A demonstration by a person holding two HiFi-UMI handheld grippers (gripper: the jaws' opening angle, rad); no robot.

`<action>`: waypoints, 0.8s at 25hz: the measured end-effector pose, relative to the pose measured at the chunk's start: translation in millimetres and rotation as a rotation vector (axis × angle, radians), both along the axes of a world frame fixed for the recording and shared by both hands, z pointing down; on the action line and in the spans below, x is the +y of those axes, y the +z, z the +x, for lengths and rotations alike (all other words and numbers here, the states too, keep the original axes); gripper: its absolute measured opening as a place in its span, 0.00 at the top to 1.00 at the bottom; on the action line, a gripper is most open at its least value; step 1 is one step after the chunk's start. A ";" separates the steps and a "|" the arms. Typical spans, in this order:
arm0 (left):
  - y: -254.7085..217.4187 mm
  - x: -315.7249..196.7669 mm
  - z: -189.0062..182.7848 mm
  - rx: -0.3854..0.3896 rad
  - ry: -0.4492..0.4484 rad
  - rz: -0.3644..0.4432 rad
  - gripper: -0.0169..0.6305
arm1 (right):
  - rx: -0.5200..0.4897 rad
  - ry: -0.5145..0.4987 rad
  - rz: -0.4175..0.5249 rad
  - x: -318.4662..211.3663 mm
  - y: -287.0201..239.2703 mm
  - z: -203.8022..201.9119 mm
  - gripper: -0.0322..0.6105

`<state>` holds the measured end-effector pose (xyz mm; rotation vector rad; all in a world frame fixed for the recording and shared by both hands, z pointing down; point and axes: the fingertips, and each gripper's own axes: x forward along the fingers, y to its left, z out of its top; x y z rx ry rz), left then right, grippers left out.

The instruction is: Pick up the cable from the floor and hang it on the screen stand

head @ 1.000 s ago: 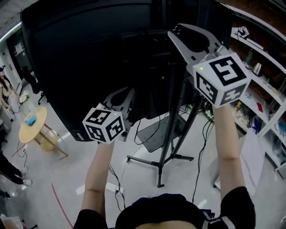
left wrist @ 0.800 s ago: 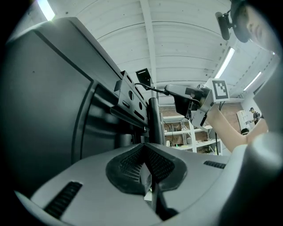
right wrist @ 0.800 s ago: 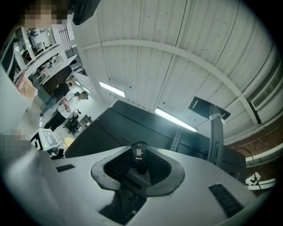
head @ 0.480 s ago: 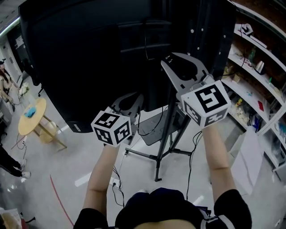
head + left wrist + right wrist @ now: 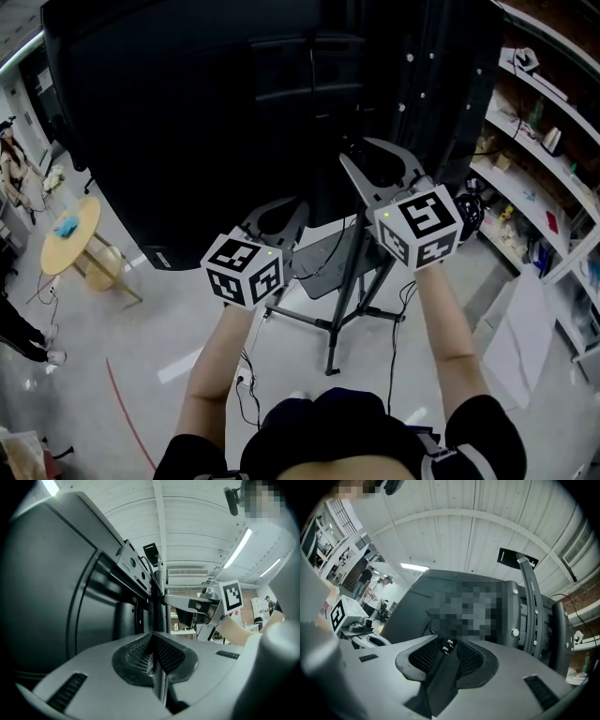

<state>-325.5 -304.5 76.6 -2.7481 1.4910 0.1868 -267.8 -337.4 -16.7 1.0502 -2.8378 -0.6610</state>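
The black screen (image 5: pixel 187 122) shows its back and stands on a black tripod stand (image 5: pixel 345 298). Black cables (image 5: pixel 302 274) hang behind it, and one trails on the floor (image 5: pixel 246 398); I cannot tell which is the task's cable. My left gripper (image 5: pixel 277 214) is held up below the screen's lower edge, shut, pads (image 5: pixel 140 654) meeting with nothing between them. My right gripper (image 5: pixel 367 150) is raised beside the stand's column (image 5: pixel 530 603). Its jaws have just been opening and stand open. The gap looks dark; two small pale tips (image 5: pixel 448 643) show at its far end.
A round wooden table (image 5: pixel 67 246) with a blue thing stands at the left, with a person (image 5: pixel 14 178) beyond it. Shelves (image 5: pixel 539 155) full of small items line the right side. A white panel (image 5: pixel 514 333) and a power strip (image 5: pixel 242 380) are on the floor.
Both grippers have come down. The right one dropped from high on the stand to beside its pole and its gap looks wider. The left one sank a little.
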 end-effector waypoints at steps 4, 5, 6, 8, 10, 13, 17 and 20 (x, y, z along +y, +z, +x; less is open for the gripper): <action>11.2 0.2 2.8 0.013 0.007 -0.023 0.97 | 0.009 0.009 -0.014 -3.4 20.0 -5.5 0.74; 14.3 -0.2 3.0 0.016 0.009 -0.028 0.97 | 0.008 0.010 -0.015 -3.8 23.6 -6.7 0.74; 17.1 -0.8 3.1 0.019 0.010 -0.031 0.97 | 0.005 0.007 -0.019 -4.3 26.9 -8.2 0.74; 22.0 -2.0 3.7 0.026 0.017 -0.032 0.97 | -0.001 -0.010 -0.033 -5.3 34.0 -12.2 0.74; 26.3 -3.2 5.0 0.025 0.025 -0.029 0.97 | 0.002 -0.024 -0.044 -6.9 41.1 -16.2 0.74; 32.3 -4.7 6.8 0.014 0.031 -0.021 0.97 | 0.001 -0.037 -0.052 -8.5 51.2 -19.7 0.74; 43.3 -6.8 6.1 0.015 0.024 -0.029 0.97 | -0.007 -0.038 -0.079 -11.3 67.5 -21.2 0.74; 50.5 -7.2 3.2 0.049 0.017 -0.039 0.97 | -0.034 -0.047 -0.114 -12.8 79.2 -22.7 0.74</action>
